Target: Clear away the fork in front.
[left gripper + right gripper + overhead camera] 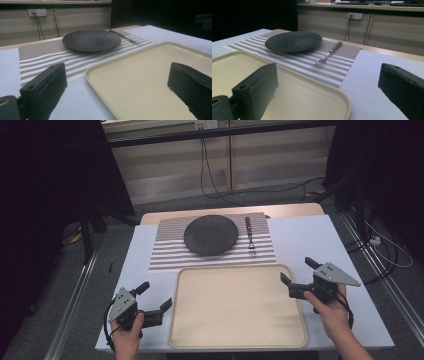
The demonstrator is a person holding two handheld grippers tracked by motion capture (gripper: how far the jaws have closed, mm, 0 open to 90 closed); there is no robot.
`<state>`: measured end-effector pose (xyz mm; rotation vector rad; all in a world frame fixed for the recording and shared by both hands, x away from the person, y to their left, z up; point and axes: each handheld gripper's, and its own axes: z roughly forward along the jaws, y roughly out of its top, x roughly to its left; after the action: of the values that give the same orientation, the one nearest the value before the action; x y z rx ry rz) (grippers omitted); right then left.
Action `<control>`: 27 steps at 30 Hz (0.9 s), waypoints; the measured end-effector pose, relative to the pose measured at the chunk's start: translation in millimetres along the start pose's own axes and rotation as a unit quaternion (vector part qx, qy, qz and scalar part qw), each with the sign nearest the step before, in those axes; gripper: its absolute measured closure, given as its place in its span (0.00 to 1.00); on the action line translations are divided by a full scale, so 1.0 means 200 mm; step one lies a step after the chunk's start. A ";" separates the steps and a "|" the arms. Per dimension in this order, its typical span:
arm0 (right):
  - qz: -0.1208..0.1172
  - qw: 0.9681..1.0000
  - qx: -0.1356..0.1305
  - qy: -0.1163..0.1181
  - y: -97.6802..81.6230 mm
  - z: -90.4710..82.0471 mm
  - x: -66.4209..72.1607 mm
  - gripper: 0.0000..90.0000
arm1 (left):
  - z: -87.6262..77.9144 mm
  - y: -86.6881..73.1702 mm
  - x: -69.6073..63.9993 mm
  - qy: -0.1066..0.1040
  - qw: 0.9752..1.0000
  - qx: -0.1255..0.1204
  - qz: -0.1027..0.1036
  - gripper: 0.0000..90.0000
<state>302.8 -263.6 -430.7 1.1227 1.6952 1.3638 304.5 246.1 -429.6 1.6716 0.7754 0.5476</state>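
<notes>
Left gripper [154,296]: jaws spread wide, nothing between them. It sits at the near left of the table [310,240], just off the left edge of the beige tray [238,306]. In the left gripper view one jaw stands over bare white table surface, the other over the tray's floor, so the tray's left rim [100,82] runs up between the two jaws.

Right gripper [298,271]: jaws likewise parted, gripping nothing. It is held at the tray's far right corner. In the right gripper view the tray's rounded corner [342,100] lies low between the jaws, one jaw over the tray, the other over white table.

Tray: empty, rectangular with rounded corners, lying flat at the near middle of the table, between the two grippers. Whether either jaw touches it I cannot tell.

Beyond the tray: a striped placemat [170,251], its near edge just beside the tray's far rim. A dark textured plate [211,234] lies flat on the mat. A fork [249,236] with a brown handle lies on the mat just right of the plate, tines toward the tray, apart from the plate.
</notes>
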 end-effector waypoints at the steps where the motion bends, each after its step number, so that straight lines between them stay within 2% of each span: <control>1: 0.000 1.000 0.001 0.000 0.01 0.01 0.00 0.02 | 0.00 0.00 0.00 0.000 1.000 0.000 -0.001 0.03; 5: 0.007 1.000 0.006 -0.002 0.02 0.06 -0.02 0.02 | 0.01 0.00 0.00 -0.004 1.000 0.001 0.002 0.03; 20: 0.005 0.999 0.029 -0.017 0.05 0.22 -0.06 0.02 | 0.02 -0.01 0.00 -0.009 1.000 0.004 -0.001 0.03; 27: 0.002 0.999 0.031 -0.021 0.09 0.30 -0.07 0.03 | 0.02 -0.01 0.01 -0.010 1.000 0.006 -0.001 0.03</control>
<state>365.2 -250.9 -427.2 1.1818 1.7174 1.2895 308.0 244.7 -432.0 1.6844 0.7667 0.5259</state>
